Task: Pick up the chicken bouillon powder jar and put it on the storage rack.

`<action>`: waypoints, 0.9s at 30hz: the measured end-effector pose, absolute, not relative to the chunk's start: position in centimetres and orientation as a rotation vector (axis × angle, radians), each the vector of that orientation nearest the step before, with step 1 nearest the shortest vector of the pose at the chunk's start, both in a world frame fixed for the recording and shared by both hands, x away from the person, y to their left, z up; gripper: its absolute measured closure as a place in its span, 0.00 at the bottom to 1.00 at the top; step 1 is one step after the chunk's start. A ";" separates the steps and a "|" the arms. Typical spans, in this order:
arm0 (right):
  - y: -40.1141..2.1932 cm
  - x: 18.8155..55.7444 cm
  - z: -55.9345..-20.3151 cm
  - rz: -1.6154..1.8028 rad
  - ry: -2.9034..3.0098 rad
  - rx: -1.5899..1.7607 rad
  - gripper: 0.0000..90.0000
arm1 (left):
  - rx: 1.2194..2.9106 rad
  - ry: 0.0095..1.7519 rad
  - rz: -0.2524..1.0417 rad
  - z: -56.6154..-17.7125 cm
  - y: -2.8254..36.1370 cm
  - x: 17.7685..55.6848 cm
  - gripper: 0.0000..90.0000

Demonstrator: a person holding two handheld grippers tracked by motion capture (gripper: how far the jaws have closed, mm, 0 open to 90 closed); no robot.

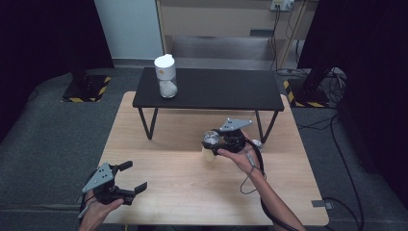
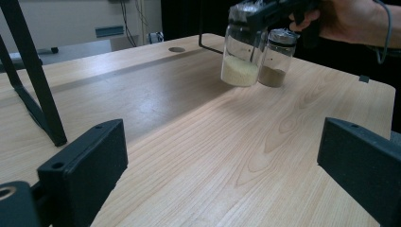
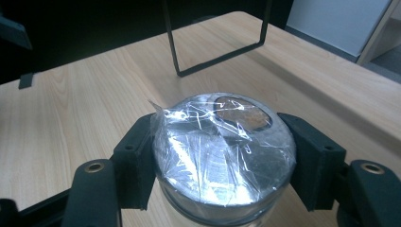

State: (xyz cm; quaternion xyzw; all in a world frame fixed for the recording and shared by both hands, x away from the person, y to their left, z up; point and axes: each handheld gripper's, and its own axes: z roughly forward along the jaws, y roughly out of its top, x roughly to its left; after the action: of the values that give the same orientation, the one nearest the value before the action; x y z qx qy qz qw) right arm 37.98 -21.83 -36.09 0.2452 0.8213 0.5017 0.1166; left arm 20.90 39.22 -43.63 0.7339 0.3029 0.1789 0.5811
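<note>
— Jar first: glass, plastic film over its mouth, pale grains filling the bottom part. The right gripper has it by the neck, jaws clamped on either side just under the film, and it hangs clear of the table, over the middle right.

— And the second one close by?

— Small jar, same film on top, with a darker brown powder low inside. From the left gripper view it sits just behind the held one, nearly touching it; I cannot tell whether there is a gap.

— Anything on the black shelf?

— Bottle with a white cap, standing upright near the shelf's left end, white stuff in its lower half. It is well apart from both jars.

— What stands in the way?

— Shelf legs, thin black frames planted on the table. The right-hand leg is just behind the gripper and the jars. The shelf top spans the far half of the table.

— The other hand?

— Left gripper is down at the near left corner, jaws spread wide, nothing between them, only bare wood ahead of it. A cable trails from the right one across the table.
</note>
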 end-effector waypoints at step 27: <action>-22.1 38.8 -28.1 1.437 2.487 0.642 0.39 | 1.713 0.708 0.419 -43.6 39.3 20.9 0.02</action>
State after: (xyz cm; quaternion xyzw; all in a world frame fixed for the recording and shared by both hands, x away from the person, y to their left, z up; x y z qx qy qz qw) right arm 38.76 -22.07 -28.07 0.2169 0.8410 0.4857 0.0990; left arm 20.86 39.29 -43.62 0.7333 0.3029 0.1793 0.5817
